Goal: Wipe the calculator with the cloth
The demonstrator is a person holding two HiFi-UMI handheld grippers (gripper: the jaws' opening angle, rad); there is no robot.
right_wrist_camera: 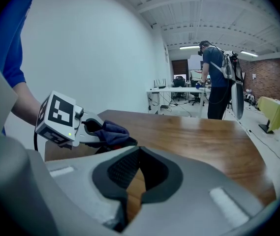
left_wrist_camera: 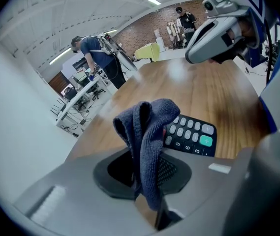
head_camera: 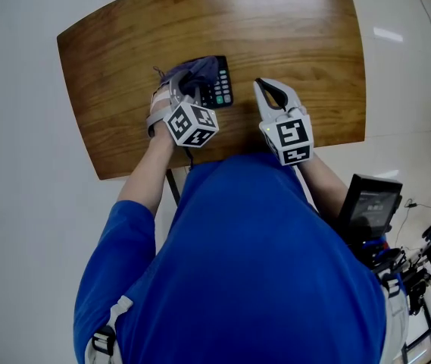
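Note:
A dark blue cloth (left_wrist_camera: 147, 132) is pinched between the jaws of my left gripper (left_wrist_camera: 144, 183) and stands up in a bunched fold. Below and just past it lies a black calculator (left_wrist_camera: 191, 134) with grey keys and one green key. In the head view the cloth (head_camera: 192, 73) covers the calculator's (head_camera: 222, 86) left part, and my left gripper (head_camera: 188, 91) is over it. My right gripper (head_camera: 265, 86) hovers just right of the calculator, jaws together with nothing between them. From the right gripper view (right_wrist_camera: 132, 181) I see the left gripper (right_wrist_camera: 63, 119) holding the cloth (right_wrist_camera: 109, 133).
The wooden table (head_camera: 291, 44) has curved edges, with its near edge right by my body. A stand with a dark screen (head_camera: 370, 203) is to my right on the floor. Across the room a person (right_wrist_camera: 218, 77) stands among desks.

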